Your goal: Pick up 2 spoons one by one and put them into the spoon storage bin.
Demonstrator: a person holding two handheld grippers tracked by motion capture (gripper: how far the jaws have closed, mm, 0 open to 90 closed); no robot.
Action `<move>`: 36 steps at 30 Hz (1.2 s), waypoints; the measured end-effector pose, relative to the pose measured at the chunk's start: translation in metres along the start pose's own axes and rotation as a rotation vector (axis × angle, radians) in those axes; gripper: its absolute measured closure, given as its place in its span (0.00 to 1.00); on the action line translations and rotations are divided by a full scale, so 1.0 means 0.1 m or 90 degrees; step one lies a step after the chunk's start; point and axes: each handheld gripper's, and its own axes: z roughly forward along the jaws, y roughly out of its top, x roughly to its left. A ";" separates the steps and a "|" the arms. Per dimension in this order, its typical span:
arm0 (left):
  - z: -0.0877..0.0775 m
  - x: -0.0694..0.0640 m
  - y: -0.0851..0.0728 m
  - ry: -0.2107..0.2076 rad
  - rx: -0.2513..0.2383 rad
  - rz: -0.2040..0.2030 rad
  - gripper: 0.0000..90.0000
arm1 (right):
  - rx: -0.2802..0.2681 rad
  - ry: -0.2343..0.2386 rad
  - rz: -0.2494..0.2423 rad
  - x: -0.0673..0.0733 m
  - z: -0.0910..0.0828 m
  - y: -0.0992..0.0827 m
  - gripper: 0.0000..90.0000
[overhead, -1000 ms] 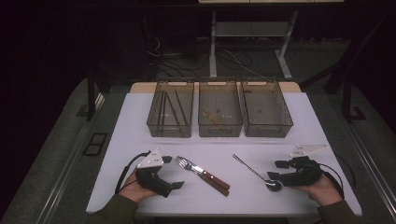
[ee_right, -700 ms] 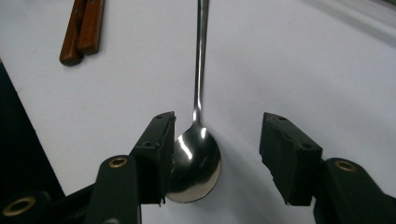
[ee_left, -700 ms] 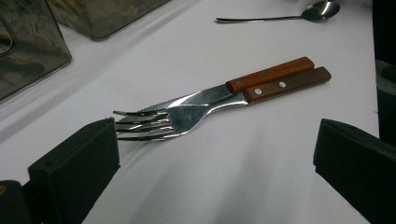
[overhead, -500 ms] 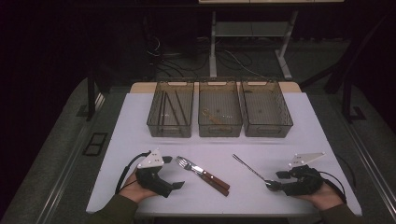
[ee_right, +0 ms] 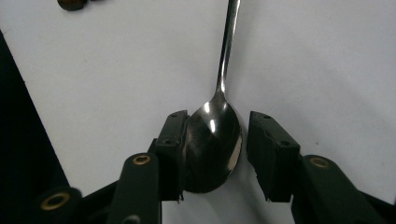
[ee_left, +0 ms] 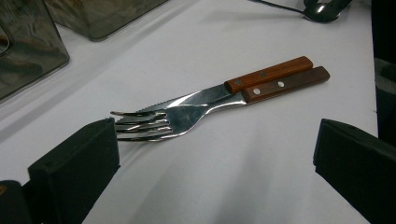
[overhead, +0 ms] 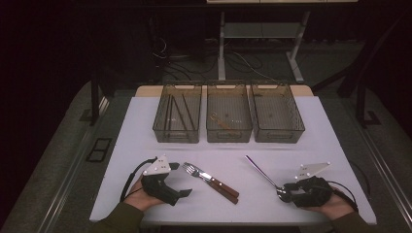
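A steel spoon point(overhead: 263, 173) lies on the white table point(overhead: 233, 150) at the front right, bowl toward me. My right gripper point(overhead: 284, 193) sits low at that bowl point(ee_right: 212, 140). Its jaws have just been closing with the bowl between them: one pad touches the bowl's edge and a gap remains at the other. A fork point(overhead: 194, 171) and a knife point(overhead: 221, 187), both wooden-handled, lie side by side at the front centre. My left gripper point(overhead: 180, 195) rests open on the table just left of them, with the fork's tines point(ee_left: 140, 128) near one fingertip.
Three clear bins stand in a row at the back: the left one point(overhead: 178, 133) holds dark sticks, the middle one point(overhead: 228, 136) a brown item, and the right one point(overhead: 278, 135) shows nothing I can make out. The table's front edge runs close under both hands.
The right gripper has shifted slightly toward the front edge and its jaws have narrowed around the spoon's bowl. The left gripper, fork and knife have not moved.
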 end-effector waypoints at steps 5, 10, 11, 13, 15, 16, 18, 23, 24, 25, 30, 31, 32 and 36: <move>0.00 0.00 0.00 0.000 0.001 -0.001 0.00 | -0.001 -0.005 -0.009 0.01 0.00 0.00 0.74; 0.00 0.00 0.00 0.000 0.000 -0.003 0.00 | -0.005 -0.003 -0.018 0.03 0.01 0.01 0.81; 0.00 0.00 0.00 0.000 0.000 -0.003 0.00 | -0.007 -0.001 -0.018 0.03 0.01 0.02 0.83; 0.00 0.00 0.00 0.000 0.000 -0.002 0.00 | -0.010 -0.002 -0.018 0.04 0.00 0.02 0.86; 0.00 0.00 0.00 0.000 0.001 -0.002 0.00 | -0.015 -0.002 -0.013 0.04 0.00 0.03 0.88; 0.00 0.00 0.00 0.000 0.000 -0.002 0.00 | -0.017 -0.001 -0.013 0.03 -0.01 0.03 0.88; 0.00 0.00 0.00 0.000 0.001 -0.001 0.00 | -0.021 0.004 -0.010 0.03 -0.01 0.03 0.90; 0.00 0.00 0.00 0.000 0.001 -0.001 0.00 | -0.041 0.022 -0.003 0.02 -0.04 0.04 0.96; 0.00 0.00 0.00 0.000 0.000 -0.002 0.00 | -0.045 0.027 -0.001 0.02 -0.05 0.04 0.98; 0.00 0.00 0.00 0.000 0.000 -0.002 0.00 | -0.048 0.032 0.002 0.02 -0.05 0.05 0.98; 0.00 0.00 0.00 -0.001 0.000 -0.001 0.00 | -0.055 0.032 0.001 0.02 -0.05 0.07 0.99; 0.00 -0.01 0.00 -0.001 -0.002 -0.003 0.00 | -0.057 0.028 0.001 0.02 -0.05 0.07 0.99; 0.00 -0.01 0.00 -0.001 -0.002 -0.003 0.00 | -0.059 0.026 0.003 0.01 -0.06 0.07 0.99; 0.01 -0.01 0.00 0.000 -0.003 -0.005 0.00 | -0.073 0.017 0.009 -0.02 -0.08 0.09 0.99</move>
